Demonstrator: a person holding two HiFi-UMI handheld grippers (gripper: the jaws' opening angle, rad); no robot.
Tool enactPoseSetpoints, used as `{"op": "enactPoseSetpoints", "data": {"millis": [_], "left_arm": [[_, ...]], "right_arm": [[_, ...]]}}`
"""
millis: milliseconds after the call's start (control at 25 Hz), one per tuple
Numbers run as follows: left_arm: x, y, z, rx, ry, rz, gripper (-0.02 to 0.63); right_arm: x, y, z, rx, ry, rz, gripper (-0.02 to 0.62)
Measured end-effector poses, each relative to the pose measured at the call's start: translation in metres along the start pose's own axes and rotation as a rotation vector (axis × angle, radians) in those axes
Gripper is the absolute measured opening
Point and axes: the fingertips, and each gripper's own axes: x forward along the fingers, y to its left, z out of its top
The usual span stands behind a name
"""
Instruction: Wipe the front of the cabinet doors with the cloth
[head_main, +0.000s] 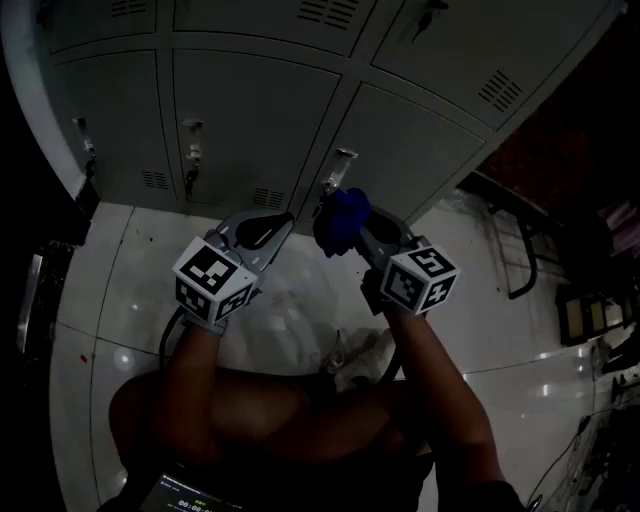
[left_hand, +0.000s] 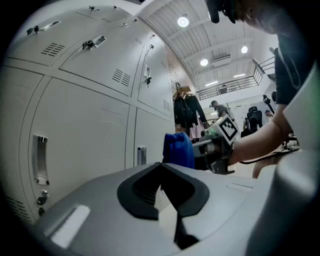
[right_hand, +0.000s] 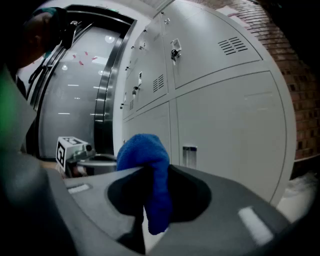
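Both sets of fingers are closed: the left gripper's (left_hand: 161, 167) together on nothing, the right gripper's (right_hand: 146, 175) clamped on the blue cloth (right_hand: 142, 150). From the head view that grip is unclear, with the cabinet doors (head_main: 250, 110) at 12 o'clock.

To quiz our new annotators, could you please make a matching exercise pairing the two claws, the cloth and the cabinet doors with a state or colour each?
1 left claw
2 right claw
3 cloth
4 cabinet doors

A blue
B shut, empty
C pale grey, vented
D shut on the cloth

Pairs: 1-B, 2-D, 3-A, 4-C
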Motion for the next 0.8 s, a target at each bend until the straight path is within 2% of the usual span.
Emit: {"op": "enactPoseSetpoints", "data": {"millis": [160, 400, 680, 800], "left_arm": [[0.0, 0.0, 0.0, 0.019, 0.011, -0.005, 0.0], [-0.001, -0.001, -0.001, 0.018, 0.014, -0.005, 0.0], [-0.001, 0.002, 0.002, 0.005, -0.004, -0.004, 0.0], [-0.001, 0.002, 0.001, 0.006, -0.005, -0.008, 0.0]], "right_arm": [[0.015, -0.011, 0.053, -0.023, -0.053, -0.032, 0.077], [0.041, -0.03, 0.111, -0.079, -0.062, -0.115, 0.077], [0.065, -0.053, 0.137, -0.007, -0.068, -0.156, 0.077], [0.064, -0.056, 0.136, -0.035, -0.055, -0.173, 0.077]]}}
